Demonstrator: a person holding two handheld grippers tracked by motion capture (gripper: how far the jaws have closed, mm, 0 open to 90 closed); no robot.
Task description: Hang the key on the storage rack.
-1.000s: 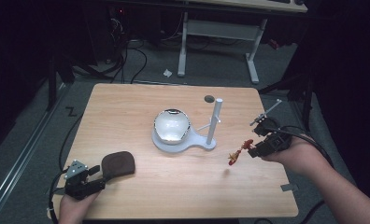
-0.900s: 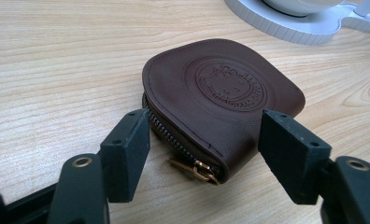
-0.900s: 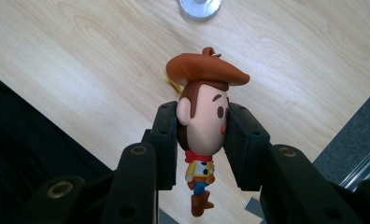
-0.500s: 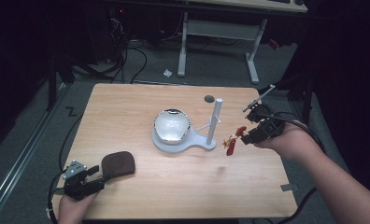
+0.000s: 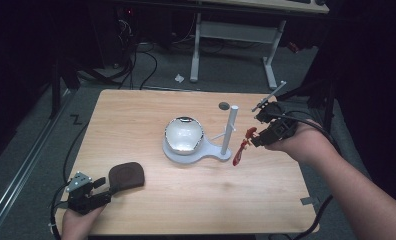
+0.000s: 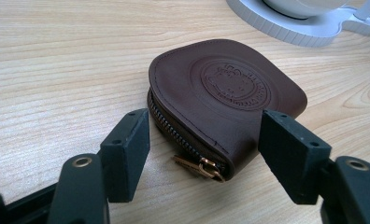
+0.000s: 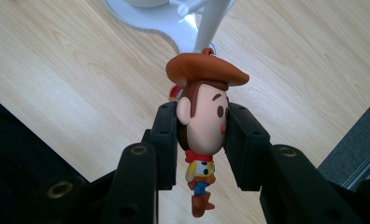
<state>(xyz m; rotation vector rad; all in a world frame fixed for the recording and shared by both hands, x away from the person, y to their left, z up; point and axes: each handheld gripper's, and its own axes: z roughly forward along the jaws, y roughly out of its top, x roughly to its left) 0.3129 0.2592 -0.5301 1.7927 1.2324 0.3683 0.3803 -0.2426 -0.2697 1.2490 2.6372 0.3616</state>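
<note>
Right gripper [image 7: 202, 140] pinching the small cowboy-hatted figurine charm [image 7: 202, 126] by its head, held aloft at three o'clock of the white upright post stand [image 5: 229, 131]. Hanging step underway, I'd say: next, ease its top loop onto the peg. Left gripper [image 6: 204, 149] spread around the brown leather zip pouch [image 6: 225, 98].

Cowboy figure [image 7: 202, 135]: brown hat and hair, red neckerchief, yellow shirt, blue trousers, brown boots. Zip pouch [image 6: 220, 100], near left: dark brown leather, embossed round emblem, brass-coloured zip. Stand [image 5: 225, 150], centre: white base and post; dome [image 5: 184, 134] on it silvery, mirror-like. Table [image 5: 136, 115]: pale wood grain. Both grippers' jaws: black.
</note>
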